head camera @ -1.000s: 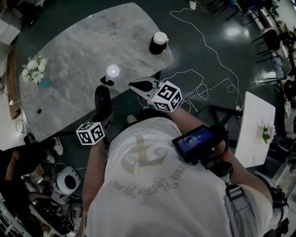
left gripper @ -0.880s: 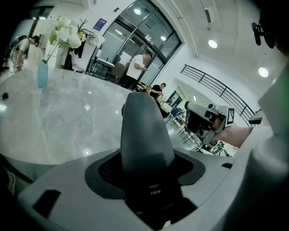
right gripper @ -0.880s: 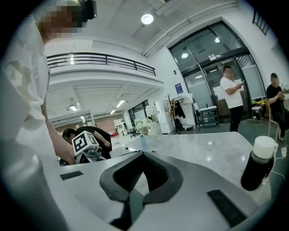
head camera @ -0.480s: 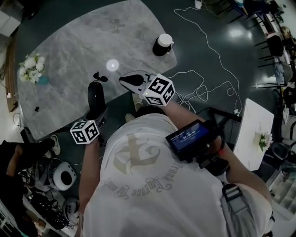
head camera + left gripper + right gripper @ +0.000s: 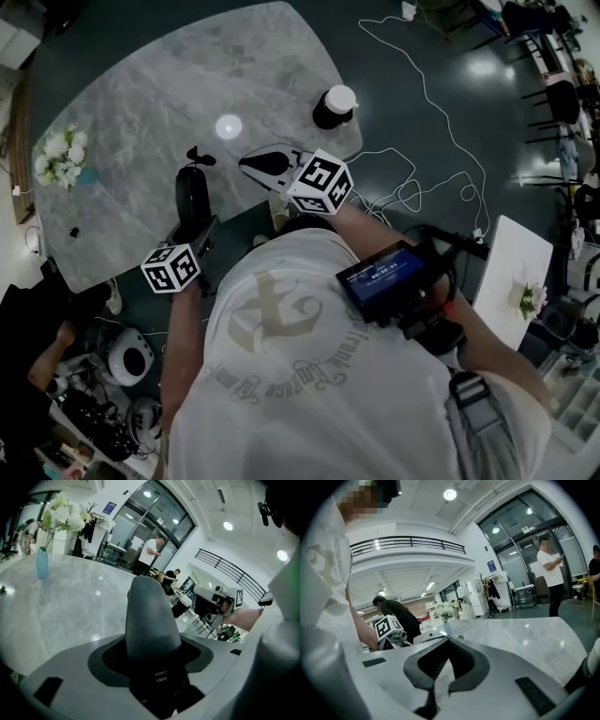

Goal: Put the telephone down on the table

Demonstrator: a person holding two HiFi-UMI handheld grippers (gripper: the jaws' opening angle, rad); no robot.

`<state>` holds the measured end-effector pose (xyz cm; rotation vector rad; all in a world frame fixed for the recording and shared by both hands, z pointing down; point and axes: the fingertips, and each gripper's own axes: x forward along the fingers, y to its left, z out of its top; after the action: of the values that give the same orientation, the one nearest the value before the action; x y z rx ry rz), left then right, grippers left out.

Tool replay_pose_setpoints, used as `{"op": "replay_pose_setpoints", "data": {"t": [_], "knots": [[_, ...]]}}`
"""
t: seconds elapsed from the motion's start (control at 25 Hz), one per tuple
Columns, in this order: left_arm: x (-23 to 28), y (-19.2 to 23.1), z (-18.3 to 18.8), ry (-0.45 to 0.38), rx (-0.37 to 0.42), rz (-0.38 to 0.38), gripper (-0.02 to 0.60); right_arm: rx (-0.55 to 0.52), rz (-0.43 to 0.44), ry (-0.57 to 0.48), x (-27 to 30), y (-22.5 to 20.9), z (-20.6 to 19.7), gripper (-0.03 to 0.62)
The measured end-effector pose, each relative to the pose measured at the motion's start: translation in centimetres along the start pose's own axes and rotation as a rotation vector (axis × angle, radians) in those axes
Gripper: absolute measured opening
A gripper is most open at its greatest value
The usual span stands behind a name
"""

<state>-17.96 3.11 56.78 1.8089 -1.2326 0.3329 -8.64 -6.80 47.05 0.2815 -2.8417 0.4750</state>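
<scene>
The telephone [image 5: 191, 195] is a dark grey handset, held upright over the near edge of the grey marble table [image 5: 141, 84]. My left gripper [image 5: 197, 228] is shut on its lower end. In the left gripper view the telephone [image 5: 151, 620] rises between the jaws and hides what lies right ahead, with the table [image 5: 70, 602] beyond. My right gripper [image 5: 258, 161] hovers just to the right of it over the table edge, shut and empty. In the right gripper view its jaws meet with nothing between them.
A black cup with a white lid [image 5: 336, 105] stands at the table's right edge. White flowers in a blue vase [image 5: 58, 159] stand at its left edge. White cables [image 5: 412, 178] trail over the dark floor. A small white table [image 5: 511, 272] is at right, with equipment on the floor at lower left.
Both grippers have drifted slightly to the left along the table's near edge. The left gripper still holds the telephone, and the right stays shut.
</scene>
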Motion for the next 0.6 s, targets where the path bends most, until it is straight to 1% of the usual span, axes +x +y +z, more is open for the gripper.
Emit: {"op": "replay_pose_setpoints", "data": {"t": [0.2, 0.36, 0.6], "knots": [[0.9, 0.5, 0.9, 0.009, -0.01, 0.024, 0.29, 0.008, 0.022, 0.006, 0.6, -1.5, 0.2, 0.015], [2.7, 0.8, 1.3, 0.023, -0.015, 0.032, 0.291, 0.021, 0.028, 0.022, 0.7, -3.3, -0.6, 0.015], [3.0, 1.7, 2.0, 0.031, -0.025, 0.044, 0.291, 0.042, 0.039, 0.03, 1.5, -3.9, -0.9, 0.015]]}}
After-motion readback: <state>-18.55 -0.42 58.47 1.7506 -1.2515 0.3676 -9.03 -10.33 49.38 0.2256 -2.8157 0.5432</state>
